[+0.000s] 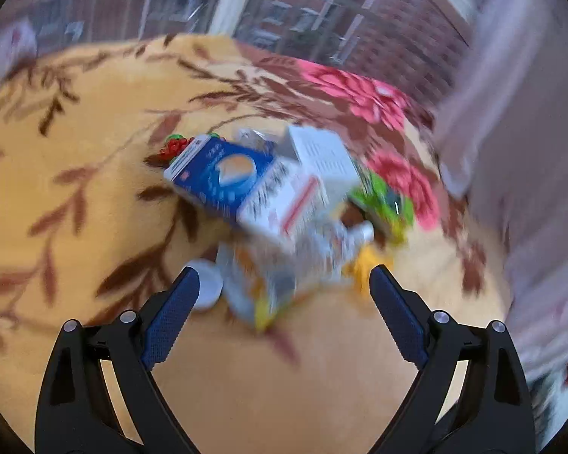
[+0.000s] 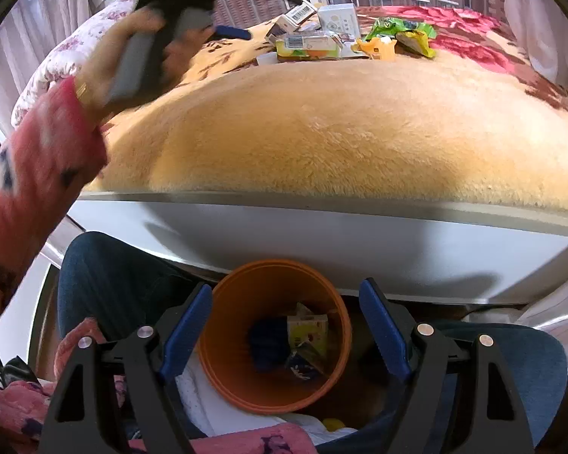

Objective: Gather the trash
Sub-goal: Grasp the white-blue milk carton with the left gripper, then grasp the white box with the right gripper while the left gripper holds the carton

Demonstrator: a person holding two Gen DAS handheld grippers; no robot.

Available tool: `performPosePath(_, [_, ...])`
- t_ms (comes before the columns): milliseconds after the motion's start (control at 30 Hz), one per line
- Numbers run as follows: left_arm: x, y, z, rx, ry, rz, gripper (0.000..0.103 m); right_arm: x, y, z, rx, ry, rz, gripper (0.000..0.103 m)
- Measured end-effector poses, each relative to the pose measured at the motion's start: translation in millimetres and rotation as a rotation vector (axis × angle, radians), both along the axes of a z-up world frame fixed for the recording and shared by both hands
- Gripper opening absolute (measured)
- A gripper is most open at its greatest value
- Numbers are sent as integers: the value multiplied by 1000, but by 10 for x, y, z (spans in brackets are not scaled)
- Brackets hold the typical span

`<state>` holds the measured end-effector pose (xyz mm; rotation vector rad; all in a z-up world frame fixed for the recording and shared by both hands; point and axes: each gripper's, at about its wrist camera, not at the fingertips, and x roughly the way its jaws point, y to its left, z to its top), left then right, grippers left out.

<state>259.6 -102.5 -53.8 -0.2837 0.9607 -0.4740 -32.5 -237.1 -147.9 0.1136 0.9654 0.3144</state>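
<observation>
Both tongs apart and empty; trash heaped far up the bed, bin at its foot.

Nearest, the right tongs hang wide apart over the orange bin, which stands between the person's knees, close against the bed's white edge; a few wrappers already lie in it. Past that edge a broad stretch of yellow blanket lies bare. The left hand holds its tongs, spread with nothing between them, above the near side of the trash pile: a blue carton, white boxes and a green bag, blurred. The pile sits far up the bed, short of the window, the blanket's far-right edge near it.
</observation>
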Motion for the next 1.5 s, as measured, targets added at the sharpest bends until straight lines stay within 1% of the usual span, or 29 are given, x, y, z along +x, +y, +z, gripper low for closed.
performPosePath(33, [138,-10,-11,-32,32,24,89,8,-11,-12,2,2,0,78])
performPosePath(67, [251,-29,-22,-47,58,46,89,18,-28,-30,1,3,-4,78])
performPosePath(133, [458,-70,-49,-60,100,83,89,41,-71,-64,6,8,-12,78])
performPosePath(233, [658,-69,-105,-86,164,127,89,77,-149,-123,28,25,-22,78])
performPosePath(333, [813,-42,-239,-129,259,176,89,107,-196,-179,37,36,-30,78])
performPosePath(367, [850,-31,-287,-137,291,186,88,121,-210,-192,43,40,-32,78])
performPosePath(400, [872,-17,-333,-151,318,198,84,125,-230,-203,48,43,-35,78])
performPosePath(433, [875,-11,-354,-167,327,202,84,129,-235,-205,50,43,-35,78])
performPosePath(467, [861,3,-352,-184,329,206,81,134,-239,-202,52,42,-36,78])
performPosePath(567, [802,25,-289,-175,305,194,70,129,-256,-191,59,38,-38,78])
performPosePath(667, [729,82,-202,-166,270,181,63,114,-246,-174,57,30,-35,78])
performPosePath(800, [568,176,-33,-156,207,150,62,90,-218,-110,52,10,-28,78])
performPosePath(900, [341,280,132,-149,149,117,62,71,-189,-28,43,-9,-27,78])
performPosePath(933, [190,358,213,-148,117,100,62,64,-185,4,41,-16,-25,78])
performPosePath(1033, [-177,510,344,-97,47,74,62,71,-177,162,22,-59,-24,78])
performPosePath(1100, [-458,635,393,-70,7,59,62,130,-170,271,6,-88,-22,78])
performPosePath(1133, [-660,722,399,-51,-11,52,62,178,-164,331,-2,-104,-20,78])
performPosePath(1233, [-1023,891,362,-12,-39,55,62,437,-135,548,-33,-172,-18,78])
performPosePath(1300, [-1231,993,316,18,-57,59,62,715,-122,717,-54,-223,-20,78])
performPosePath(1333, [-1343,1046,291,49,-68,71,62,913,-115,801,-62,-242,-29,78])
performPosePath(1367, [-1458,1102,263,82,-79,84,62,1038,-122,842,-63,-248,-33,78])
performPosePath(1467, [-1646,1218,197,127,-93,104,62,1613,-92,959,-69,-253,-51,78])
performPosePath(1500, [-1707,1263,185,132,-95,106,62,1814,-76,976,-81,-248,-57,78])
